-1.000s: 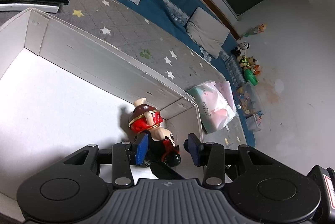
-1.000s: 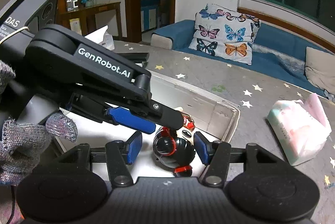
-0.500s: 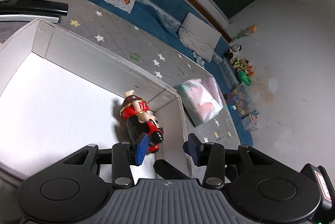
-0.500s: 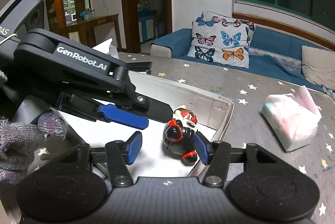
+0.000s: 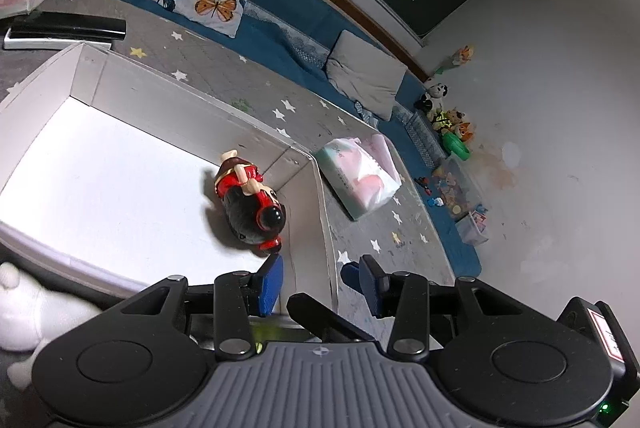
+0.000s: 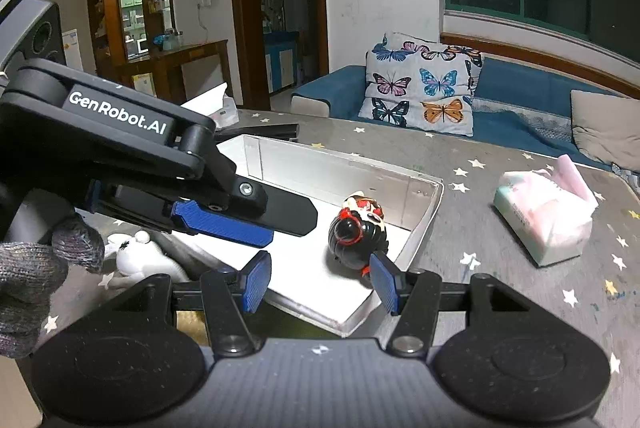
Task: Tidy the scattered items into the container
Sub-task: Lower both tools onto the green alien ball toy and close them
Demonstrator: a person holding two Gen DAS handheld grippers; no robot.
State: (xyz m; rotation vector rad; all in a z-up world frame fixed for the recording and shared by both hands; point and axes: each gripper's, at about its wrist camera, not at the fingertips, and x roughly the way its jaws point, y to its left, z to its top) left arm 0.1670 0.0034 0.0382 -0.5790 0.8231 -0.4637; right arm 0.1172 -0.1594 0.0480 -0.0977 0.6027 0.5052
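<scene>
Star-patterned cloth covers a living-room table [image 6: 500, 196] where a white box [image 6: 424, 228] serves as the container. One toy [image 5: 250, 202], a red-and-black figure, lies on its side in the box's corner, apparently already tidied. Both grippers, left [image 5: 318, 282] and right [image 6: 322, 282], hover at the near rim with jaws apart and empty. A white plush [image 6: 134, 254] outside the box likely goes next.
</scene>
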